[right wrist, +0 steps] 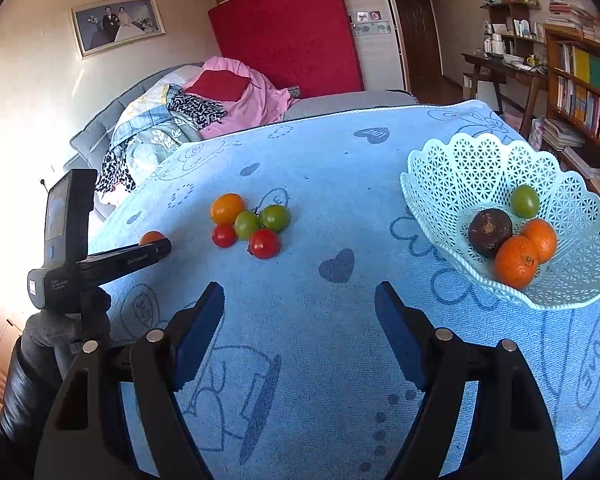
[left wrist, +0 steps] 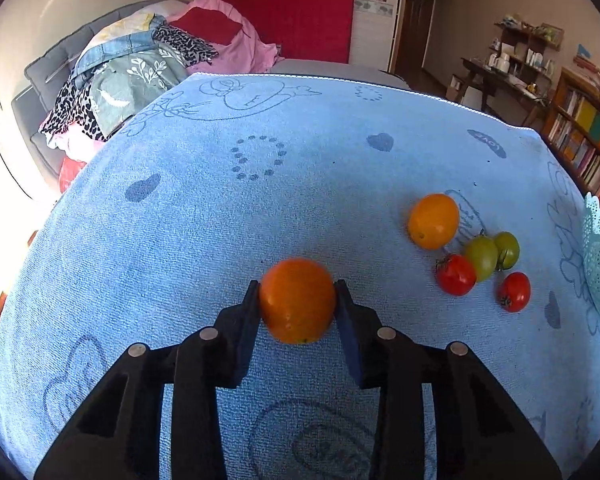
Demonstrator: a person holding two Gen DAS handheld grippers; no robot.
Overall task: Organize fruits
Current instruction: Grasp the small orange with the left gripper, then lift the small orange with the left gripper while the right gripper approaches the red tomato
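My left gripper (left wrist: 298,285) is shut on an orange fruit (left wrist: 296,300), its pads pressing both sides, just above the blue towel (left wrist: 220,208). To its right lie another orange (left wrist: 433,221), two green tomatoes (left wrist: 482,258) and two red tomatoes (left wrist: 456,275). In the right wrist view my right gripper (right wrist: 299,288) stands open over bare towel, nothing between its fingers. The same cluster (right wrist: 247,224) lies ahead of it to the left. Far left, the left gripper (right wrist: 156,246) shows with the orange (right wrist: 152,237) at its tip. The white lattice basket (right wrist: 460,168) at right holds two oranges, a dark fruit and a green tomato.
The basket's edge (left wrist: 598,264) shows at the far right of the left wrist view. A gloved hand (right wrist: 60,328) holds the left gripper's handle. A bed piled with clothes (right wrist: 204,112) lies beyond the table. A bookshelf (right wrist: 584,92) and a desk stand at right.
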